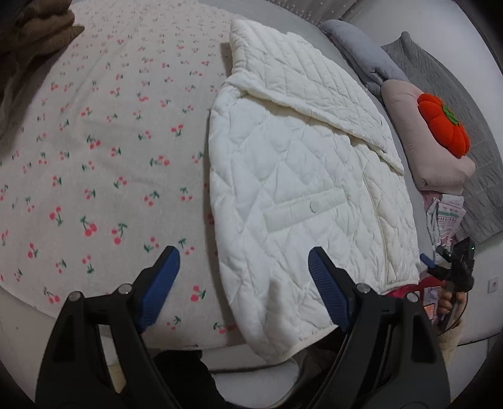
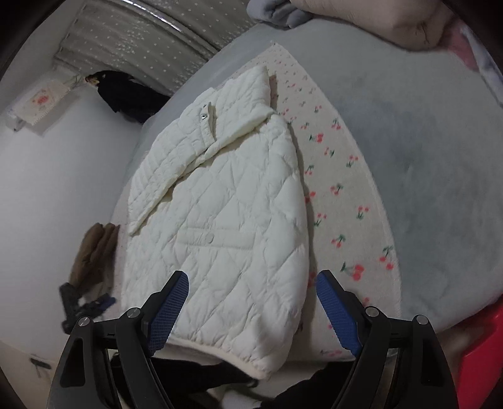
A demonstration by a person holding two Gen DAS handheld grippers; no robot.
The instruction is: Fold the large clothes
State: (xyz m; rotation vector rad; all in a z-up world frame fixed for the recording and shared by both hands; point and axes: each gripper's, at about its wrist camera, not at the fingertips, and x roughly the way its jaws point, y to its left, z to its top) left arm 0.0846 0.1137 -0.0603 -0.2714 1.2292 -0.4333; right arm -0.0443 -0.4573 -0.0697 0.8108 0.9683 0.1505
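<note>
A white quilted jacket (image 1: 301,176) lies folded lengthwise on a cherry-print blanket (image 1: 103,157), one sleeve laid across its chest, hem hanging over the near bed edge. It also shows in the right wrist view (image 2: 220,214) on the same blanket (image 2: 345,201). My left gripper (image 1: 243,261) is open and empty, hovering over the jacket's hem. My right gripper (image 2: 253,286) is open and empty above the hem; it appears in the left wrist view at the right edge (image 1: 452,267).
A grey bed cover (image 2: 424,157) lies under the blanket. A pink pillow (image 1: 418,141) with a red pumpkin cushion (image 1: 443,126), grey bedding (image 1: 371,53) and a grey quilt (image 1: 456,103) lie beside the jacket. Brown clothing (image 1: 41,28) sits at the blanket's far corner.
</note>
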